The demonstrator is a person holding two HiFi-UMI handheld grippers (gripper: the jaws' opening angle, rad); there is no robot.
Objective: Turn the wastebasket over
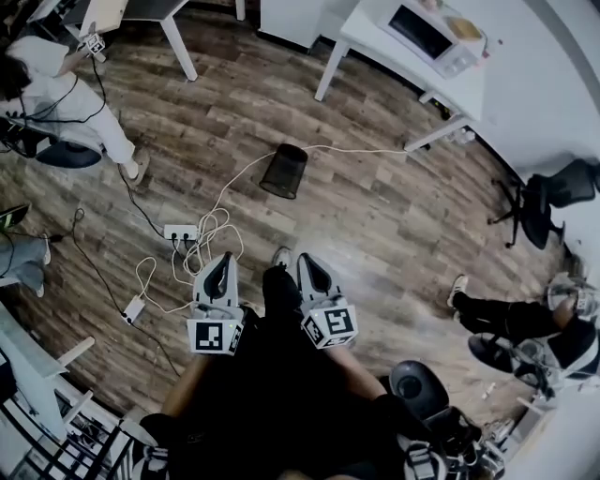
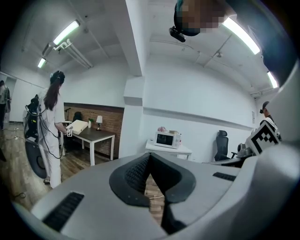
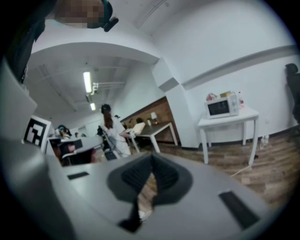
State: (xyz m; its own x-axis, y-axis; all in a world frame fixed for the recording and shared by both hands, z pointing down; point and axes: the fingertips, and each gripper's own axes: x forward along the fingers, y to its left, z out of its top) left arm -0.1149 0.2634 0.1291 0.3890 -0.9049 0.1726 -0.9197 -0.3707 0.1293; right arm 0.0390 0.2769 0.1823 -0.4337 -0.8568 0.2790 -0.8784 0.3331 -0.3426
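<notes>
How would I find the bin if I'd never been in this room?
Start at the white table with the microwave. On the wood floor in front of it sits the wastebasket. It is the only round black tub there, and a white cable runs past it.

Wood floor with black wastebasket, white cables, power strip

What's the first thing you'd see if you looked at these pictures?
A black wastebasket sits in the middle of the wood floor, with a white cable running past it. Nearer the camera, the left gripper and right gripper point toward it, jaws shut and empty, each carrying a marker cube.
</notes>
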